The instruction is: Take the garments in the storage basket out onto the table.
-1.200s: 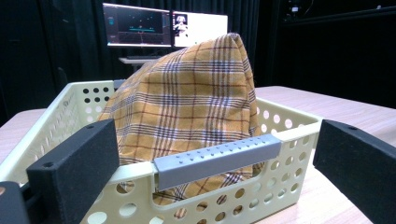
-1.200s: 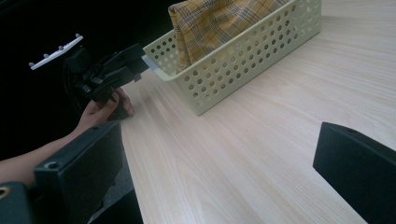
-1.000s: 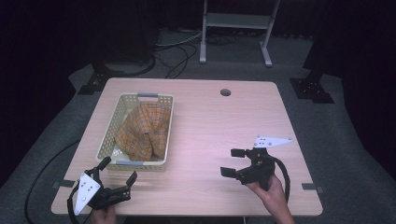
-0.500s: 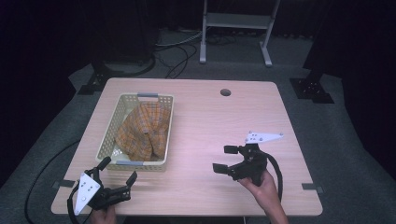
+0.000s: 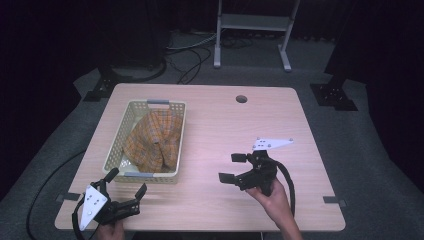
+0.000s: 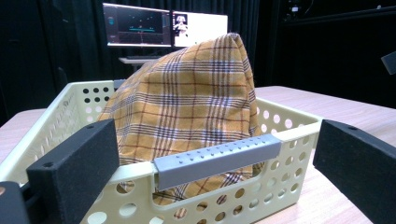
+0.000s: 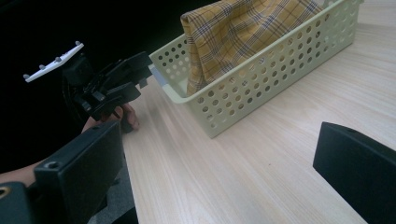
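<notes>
Left tongs [image 5: 126,183]: open, empty, just before the basket's [image 5: 114,149] near end.
Right tongs [image 5: 233,167]: open, empty, above bare counter [image 5: 215,125].
Plaid cloth [image 5: 152,137]: heaped in basket.

Both grippers black: left gripper [image 5: 126,184] and right gripper [image 5: 233,167] each have blocky matte jaws, pale grey triangular top plate, black trailing cable.

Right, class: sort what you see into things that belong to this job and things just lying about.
In the job:
plaid cloth
perforated basket
left gripper
right gripper

Just about:
monitors
metal stand
floor cables
table hole
</notes>
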### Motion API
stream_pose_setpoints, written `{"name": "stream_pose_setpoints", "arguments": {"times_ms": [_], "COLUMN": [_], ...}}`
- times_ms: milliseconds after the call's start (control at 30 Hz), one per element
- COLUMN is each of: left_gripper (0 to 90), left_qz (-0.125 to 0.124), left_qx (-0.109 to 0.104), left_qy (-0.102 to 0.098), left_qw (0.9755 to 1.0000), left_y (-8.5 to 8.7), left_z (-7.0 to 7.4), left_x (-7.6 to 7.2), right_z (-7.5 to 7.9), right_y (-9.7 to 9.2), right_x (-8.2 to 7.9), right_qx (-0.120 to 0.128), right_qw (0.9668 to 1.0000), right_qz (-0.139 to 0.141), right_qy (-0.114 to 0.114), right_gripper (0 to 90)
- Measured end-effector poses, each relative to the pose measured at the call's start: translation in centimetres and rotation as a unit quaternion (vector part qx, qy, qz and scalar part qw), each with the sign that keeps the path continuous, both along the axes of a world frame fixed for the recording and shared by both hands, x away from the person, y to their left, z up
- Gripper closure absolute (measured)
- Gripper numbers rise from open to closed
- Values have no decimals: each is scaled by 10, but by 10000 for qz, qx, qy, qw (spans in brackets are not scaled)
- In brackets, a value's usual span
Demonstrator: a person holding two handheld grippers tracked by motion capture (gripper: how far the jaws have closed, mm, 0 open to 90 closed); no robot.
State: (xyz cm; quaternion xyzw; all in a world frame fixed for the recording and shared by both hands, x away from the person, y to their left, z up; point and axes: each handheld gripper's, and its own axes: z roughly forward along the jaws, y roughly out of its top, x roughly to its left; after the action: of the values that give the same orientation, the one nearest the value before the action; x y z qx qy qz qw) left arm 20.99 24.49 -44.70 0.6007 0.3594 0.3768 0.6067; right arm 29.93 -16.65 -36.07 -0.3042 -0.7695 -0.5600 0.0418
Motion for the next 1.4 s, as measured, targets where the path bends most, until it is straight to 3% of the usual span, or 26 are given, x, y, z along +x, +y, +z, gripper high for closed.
{"name": "stream_pose_setpoints", "arguments": {"times_ms": [833,1400], "left_gripper": [1,1], "left_qz": [23,22], "left_qx": [0,-2], "left_qy": [0,-5], "left_qw": [10000,10000], "left_y": [0,0], "left_z": [0,0], "left_x": [0,0], "right_z": [1,6], "right_y": [23,59], "right_x": [14,23], "right_qx": [282,243], "right_qw": [9996,9994], "right_qz": [-39,245], "right_qy": [33,58], "right_gripper": [16,16]}}
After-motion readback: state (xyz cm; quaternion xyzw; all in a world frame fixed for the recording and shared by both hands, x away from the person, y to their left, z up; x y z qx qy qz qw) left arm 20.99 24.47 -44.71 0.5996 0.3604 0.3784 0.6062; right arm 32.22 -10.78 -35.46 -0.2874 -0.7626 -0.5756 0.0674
